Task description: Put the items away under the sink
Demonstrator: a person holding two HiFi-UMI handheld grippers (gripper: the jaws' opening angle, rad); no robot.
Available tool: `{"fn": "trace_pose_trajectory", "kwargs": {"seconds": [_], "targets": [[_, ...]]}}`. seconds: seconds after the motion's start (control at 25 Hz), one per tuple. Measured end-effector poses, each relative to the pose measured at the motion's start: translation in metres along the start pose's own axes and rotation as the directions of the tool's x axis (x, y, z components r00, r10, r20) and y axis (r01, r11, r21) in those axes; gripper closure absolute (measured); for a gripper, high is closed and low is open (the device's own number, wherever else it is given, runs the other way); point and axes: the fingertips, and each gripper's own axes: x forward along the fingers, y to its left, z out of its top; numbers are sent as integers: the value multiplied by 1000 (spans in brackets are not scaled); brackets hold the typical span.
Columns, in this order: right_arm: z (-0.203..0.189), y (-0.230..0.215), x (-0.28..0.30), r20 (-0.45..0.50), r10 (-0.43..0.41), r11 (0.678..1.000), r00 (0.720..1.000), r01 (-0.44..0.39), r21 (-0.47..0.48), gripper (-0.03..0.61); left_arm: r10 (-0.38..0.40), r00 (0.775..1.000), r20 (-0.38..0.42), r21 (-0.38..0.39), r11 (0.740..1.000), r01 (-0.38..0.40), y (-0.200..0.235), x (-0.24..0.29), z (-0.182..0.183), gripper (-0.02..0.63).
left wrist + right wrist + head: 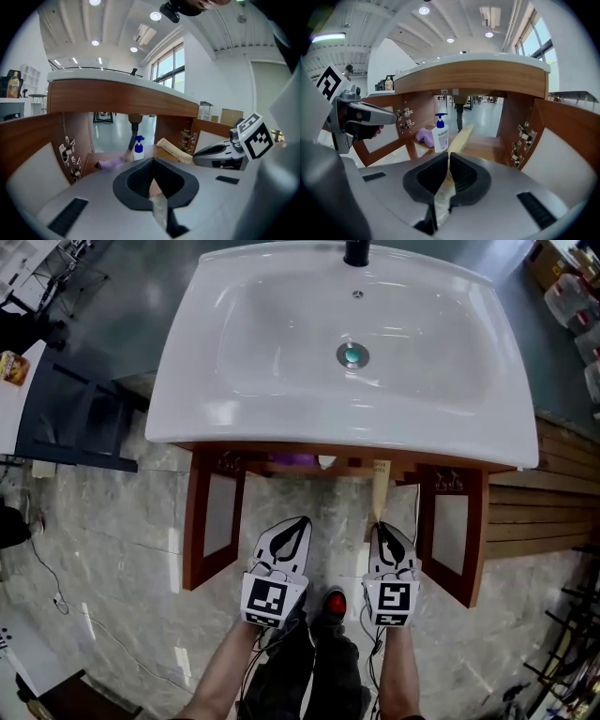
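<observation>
The jaws of the right gripper [448, 161] are pressed together on one end of a long beige paper-wrapped roll [460, 137]. The roll runs straight out from them, away from the person, and its far end reaches over the shelf [487, 143] inside the brown wooden cabinet [195, 521] under the sink. The jaws of the left gripper [152, 161] also stand together. I can make out nothing held between them. That gripper sits just beside the right one, in front of the cabinet opening and apart from everything on the shelf.

On the shelf, just left of the roll's far end in the right gripper view, stands an upright white plastic pump bottle with a blue head [440, 134]. A crumpled lilac cloth [424, 136] lies next to it, further left. The cabinet's two doors, wood frames with pale panels, stand swung wide open to either side: the left door [214, 517] and the right door [454, 532]. Metal hinges show on the inner walls.

The white ceramic sink basin [234, 418] sits on top of the cabinet, with a green drain plug [352, 355] in the middle of its bowl and a black tap [356, 251] at the far edge. The cabinet stands on a grey marble-patterned floor [103, 549].
</observation>
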Motion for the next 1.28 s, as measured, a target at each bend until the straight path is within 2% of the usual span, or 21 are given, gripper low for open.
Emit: {"fn": "trace_pose_trajectory", "kwargs": {"seconds": [0.72, 1.28], "targets": [[-20, -40, 99, 85, -15, 1000, 996, 16, -4, 538, -3, 998, 57, 38, 999, 1, 21, 73, -51, 607], [-43, -56, 143, 86, -28, 999, 996, 26, 32, 538, 3, 998, 68, 52, 999, -7, 25, 84, -79, 607]]}}
